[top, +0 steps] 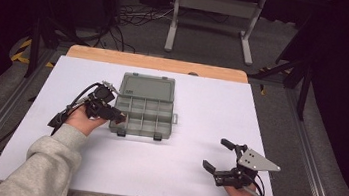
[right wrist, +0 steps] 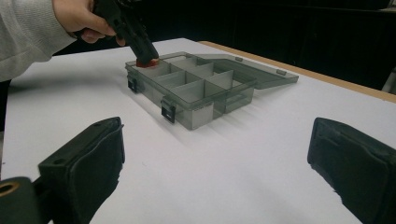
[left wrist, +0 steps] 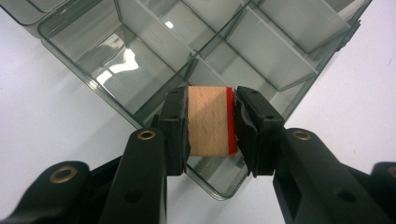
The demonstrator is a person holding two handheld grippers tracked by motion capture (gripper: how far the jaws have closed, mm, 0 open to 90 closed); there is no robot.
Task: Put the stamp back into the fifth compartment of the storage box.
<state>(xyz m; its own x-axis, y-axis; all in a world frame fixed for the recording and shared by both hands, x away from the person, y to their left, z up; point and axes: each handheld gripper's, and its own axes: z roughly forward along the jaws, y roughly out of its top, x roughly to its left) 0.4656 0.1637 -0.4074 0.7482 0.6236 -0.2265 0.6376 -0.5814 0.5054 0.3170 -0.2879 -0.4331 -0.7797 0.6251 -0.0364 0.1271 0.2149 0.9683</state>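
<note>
My left gripper pinches a small wooden block with one red face, jaws pressed flat on its two sides. I hold it over the near left corner of the open grey compartment box, which sits mid-tabletop with its lid laid back. From my right gripper view the block seems to sit right at the rim of the corner compartment; I cannot tell whether it touches the bottom yet. To place it well, I judge I should centre it between the outer wall and the divider, keep it level, lower it until it rests, then spread the jaws only slightly so they don't push the thin walls. My right gripper waits spread wide and empty, well apart from the box.
</note>
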